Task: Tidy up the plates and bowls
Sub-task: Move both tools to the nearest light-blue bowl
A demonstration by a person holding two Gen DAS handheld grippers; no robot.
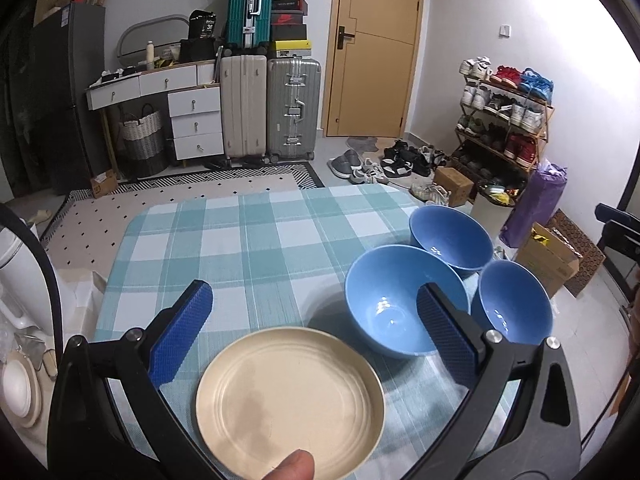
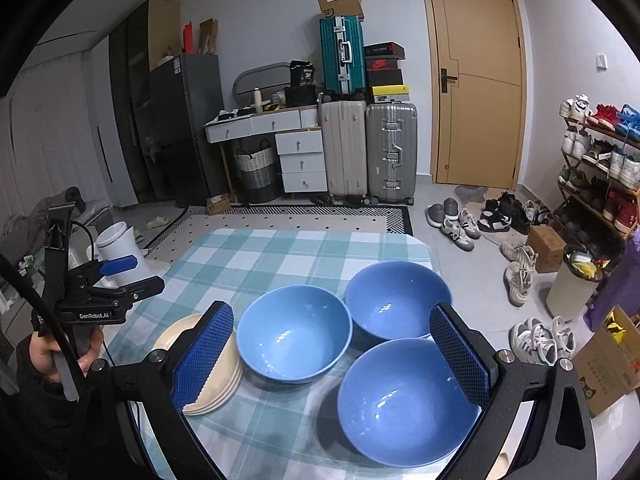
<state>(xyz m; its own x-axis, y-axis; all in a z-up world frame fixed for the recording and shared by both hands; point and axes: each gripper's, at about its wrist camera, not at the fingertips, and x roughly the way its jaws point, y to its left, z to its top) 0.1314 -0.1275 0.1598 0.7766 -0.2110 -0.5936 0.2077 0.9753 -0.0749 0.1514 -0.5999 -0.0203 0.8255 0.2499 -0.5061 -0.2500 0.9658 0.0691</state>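
A stack of cream plates lies on the checked tablecloth near the front edge, directly under my left gripper, which hangs open above it. A person's fingertip shows at the plate's near rim. Three blue bowls stand upright to the right: a middle one, a far one and a right one. My right gripper is open above the bowls. Its left finger hides part of the plate stack. The left gripper appears at the left, held by a hand.
The table's far and right edges drop to a tiled floor with shoes. A cardboard box and a white bin stand at the right, and a white container at the left. More pale dishes sit off the table's left side.
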